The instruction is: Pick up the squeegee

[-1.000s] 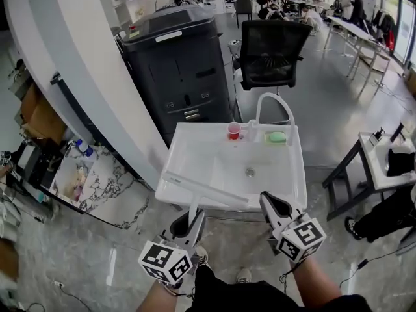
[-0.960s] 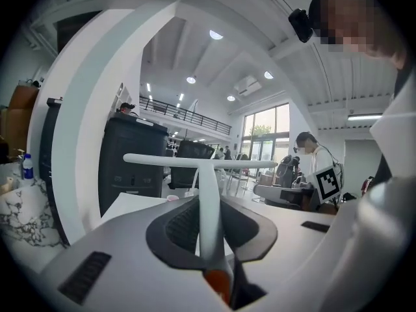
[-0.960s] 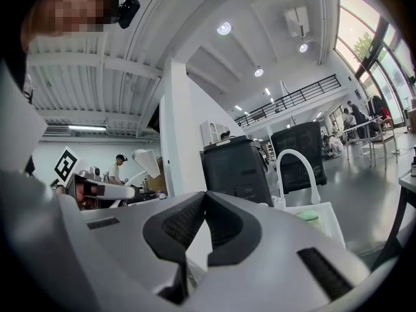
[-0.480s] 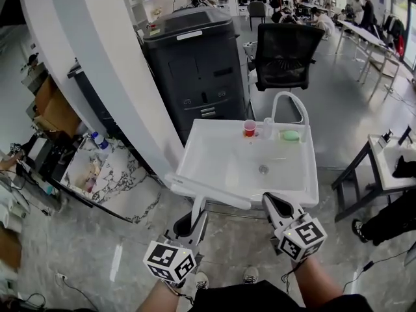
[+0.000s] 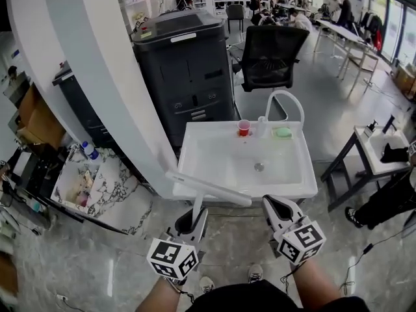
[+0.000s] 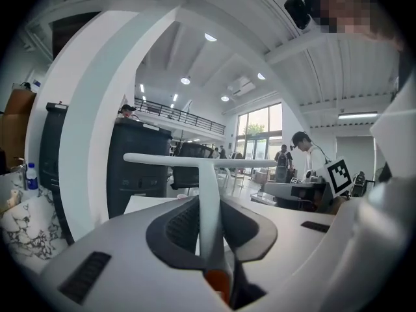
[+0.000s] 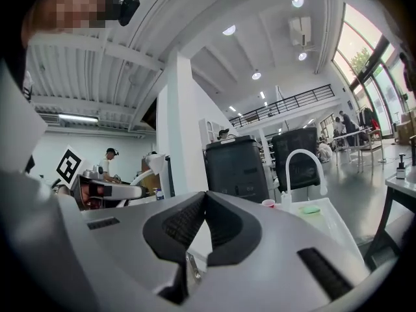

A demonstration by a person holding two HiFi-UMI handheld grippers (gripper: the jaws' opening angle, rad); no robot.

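Observation:
The squeegee (image 5: pixel 209 188) is white and T-shaped, with a long blade across the top of a thin handle. My left gripper (image 5: pixel 195 217) is shut on that handle. The blade hangs level over the front left corner of the white sink unit (image 5: pixel 195 149). In the left gripper view the handle (image 6: pixel 209 194) rises straight out from between the dark pads (image 6: pixel 182 225), and the blade (image 6: pixel 195 161) runs across above them. My right gripper (image 5: pixel 273 204) floats beside it at the sink's front edge, shut with nothing in it. Its tips (image 7: pixel 205 196) meet in the right gripper view.
In the sink's back corner stand a red cup (image 5: pixel 244 127), a green sponge (image 5: pixel 282 132) and a white arched faucet (image 5: pixel 286 101). Behind are a black copier (image 5: pixel 185 70) and an office chair (image 5: pixel 273 52). A marble slab (image 5: pixel 104 184) lies left, a small table (image 5: pixel 377 149) right.
Both grippers have drawn back a little from the sink, the left one still holding the squeegee. The blade now hangs over the front rim instead of the basin.

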